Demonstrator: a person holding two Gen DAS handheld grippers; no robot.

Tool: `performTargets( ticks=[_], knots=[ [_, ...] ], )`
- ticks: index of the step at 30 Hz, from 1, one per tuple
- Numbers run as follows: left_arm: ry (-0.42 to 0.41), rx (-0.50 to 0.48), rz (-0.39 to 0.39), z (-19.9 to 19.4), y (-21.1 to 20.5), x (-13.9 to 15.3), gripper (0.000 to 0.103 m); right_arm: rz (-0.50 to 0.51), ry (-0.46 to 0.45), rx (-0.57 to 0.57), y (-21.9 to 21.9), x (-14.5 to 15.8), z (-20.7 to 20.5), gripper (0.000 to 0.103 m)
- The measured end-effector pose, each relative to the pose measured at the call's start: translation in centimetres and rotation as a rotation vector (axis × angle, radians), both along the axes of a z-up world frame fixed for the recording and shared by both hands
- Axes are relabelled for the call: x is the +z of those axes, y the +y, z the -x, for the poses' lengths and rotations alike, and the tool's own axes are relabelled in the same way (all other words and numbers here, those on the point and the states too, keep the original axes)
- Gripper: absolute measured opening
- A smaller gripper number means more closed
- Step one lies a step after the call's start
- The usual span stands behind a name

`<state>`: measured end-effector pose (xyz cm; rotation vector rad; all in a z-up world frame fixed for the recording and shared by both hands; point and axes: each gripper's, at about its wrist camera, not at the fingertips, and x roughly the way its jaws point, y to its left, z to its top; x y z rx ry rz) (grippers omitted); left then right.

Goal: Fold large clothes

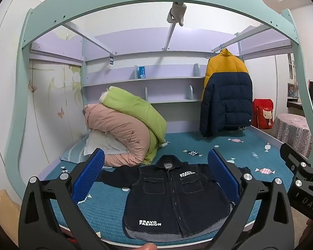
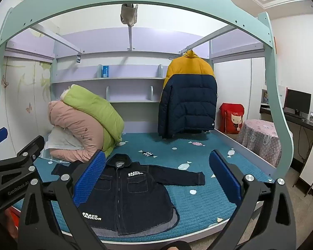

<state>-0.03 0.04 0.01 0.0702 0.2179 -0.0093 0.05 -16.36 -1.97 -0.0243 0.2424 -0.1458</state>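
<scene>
Lying flat: dark denim jacket [image 1: 175,195] on quilted bedspread [image 1: 229,145].

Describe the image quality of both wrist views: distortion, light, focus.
Left wrist view: strong fisheye bending of the bed frame, dark corner vignette, even indoor light, sharp denim jacket between the open left gripper fingers. Right wrist view: same curvature, bright ceiling, jacket lettering readable, right gripper open, a soft shadow under the hanging puffer jacket.

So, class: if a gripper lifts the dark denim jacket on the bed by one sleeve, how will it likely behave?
The denim jacket would probably droop, not hold shape: it lies flat, its sleeve limp on the bed cover. Thick stitched denim suggests it is fairly heavy for cloth. On the quilted cover it would likely drag rather than slide freely.
</scene>
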Motion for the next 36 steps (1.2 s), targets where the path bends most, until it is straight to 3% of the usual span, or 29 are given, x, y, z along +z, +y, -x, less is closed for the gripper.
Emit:
performTargets(
  ticks=[36],
  knots=[
    [0.023,-0.017,0.025,0.1,0.5,-0.6,0.099,0.016,-0.004,-0.006,0.4,0.3,0.6,0.096]
  ],
)
